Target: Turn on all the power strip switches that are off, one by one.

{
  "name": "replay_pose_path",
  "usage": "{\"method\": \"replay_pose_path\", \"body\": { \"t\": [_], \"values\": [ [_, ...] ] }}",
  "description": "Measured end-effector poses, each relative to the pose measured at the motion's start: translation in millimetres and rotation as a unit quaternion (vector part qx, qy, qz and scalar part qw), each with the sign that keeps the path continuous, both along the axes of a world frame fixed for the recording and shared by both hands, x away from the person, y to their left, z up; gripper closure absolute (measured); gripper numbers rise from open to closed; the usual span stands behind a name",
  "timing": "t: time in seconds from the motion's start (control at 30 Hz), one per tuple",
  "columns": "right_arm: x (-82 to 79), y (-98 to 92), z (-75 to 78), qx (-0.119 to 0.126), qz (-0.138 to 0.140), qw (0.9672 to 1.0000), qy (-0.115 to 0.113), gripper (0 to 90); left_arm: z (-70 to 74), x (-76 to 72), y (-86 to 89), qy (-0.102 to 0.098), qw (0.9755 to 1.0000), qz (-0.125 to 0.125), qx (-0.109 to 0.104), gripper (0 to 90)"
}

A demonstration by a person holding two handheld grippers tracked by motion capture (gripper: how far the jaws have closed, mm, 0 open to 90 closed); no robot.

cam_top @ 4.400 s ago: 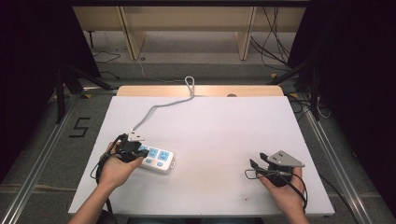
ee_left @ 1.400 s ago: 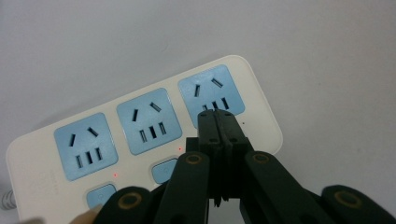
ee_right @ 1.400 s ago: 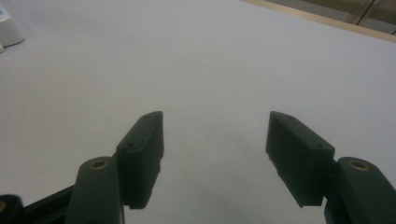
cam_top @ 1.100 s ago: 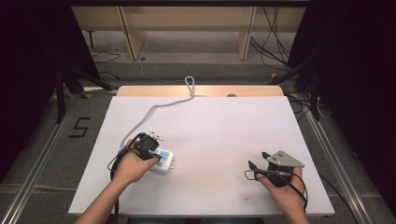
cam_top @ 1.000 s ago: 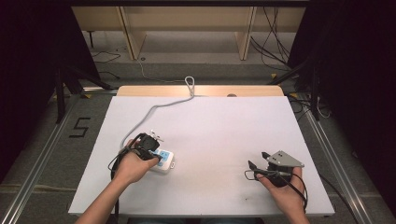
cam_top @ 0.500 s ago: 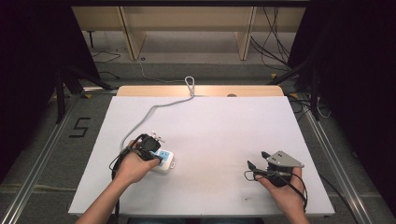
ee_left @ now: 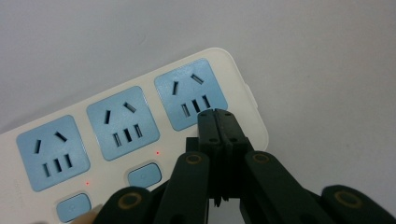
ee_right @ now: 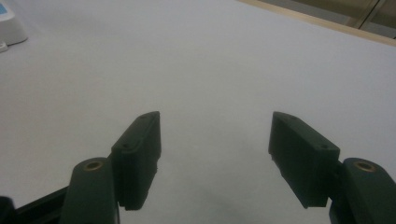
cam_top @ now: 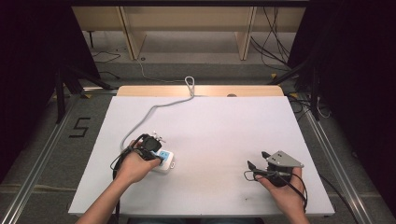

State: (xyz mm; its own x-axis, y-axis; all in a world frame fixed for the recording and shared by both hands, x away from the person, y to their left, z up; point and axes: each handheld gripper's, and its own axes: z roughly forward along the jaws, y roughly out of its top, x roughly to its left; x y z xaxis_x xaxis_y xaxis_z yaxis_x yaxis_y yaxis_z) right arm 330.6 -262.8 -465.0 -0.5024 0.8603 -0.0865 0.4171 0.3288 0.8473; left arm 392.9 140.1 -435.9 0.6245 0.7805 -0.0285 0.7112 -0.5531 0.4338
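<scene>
Under the left gripper [ee_left: 219, 122] — jaws pressed together — lies the power strip [ee_left: 135, 135], tips over its end socket.

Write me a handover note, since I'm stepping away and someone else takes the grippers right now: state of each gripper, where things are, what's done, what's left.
Left gripper: jaws shut, nothing between them, tips over the end of the power strip beside its last blue socket, near the switch row.
Right gripper: jaws have just been opening, now wide and empty, over bare table at the right.
Power strip: flat at the table's left, grey cord running to the far edge; small red lights show beside the switches.
Done: left gripper is in place at the strip.
Left: probably pressing a switch; which one I can't tell.
</scene>
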Motion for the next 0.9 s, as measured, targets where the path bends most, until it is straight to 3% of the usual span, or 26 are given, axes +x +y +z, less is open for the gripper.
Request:
{"method": "replay_pose_path", "body": {
  "t": [0.9],
  "values": [
    [-0.6, -0.1, 0.4, -0.002, -0.002, 1.0, 0.001, 35.3, -1.9, 3.6, 1.5, 0.016, 0.9999, 0.001, -0.004, 89.8]
  ]
}}
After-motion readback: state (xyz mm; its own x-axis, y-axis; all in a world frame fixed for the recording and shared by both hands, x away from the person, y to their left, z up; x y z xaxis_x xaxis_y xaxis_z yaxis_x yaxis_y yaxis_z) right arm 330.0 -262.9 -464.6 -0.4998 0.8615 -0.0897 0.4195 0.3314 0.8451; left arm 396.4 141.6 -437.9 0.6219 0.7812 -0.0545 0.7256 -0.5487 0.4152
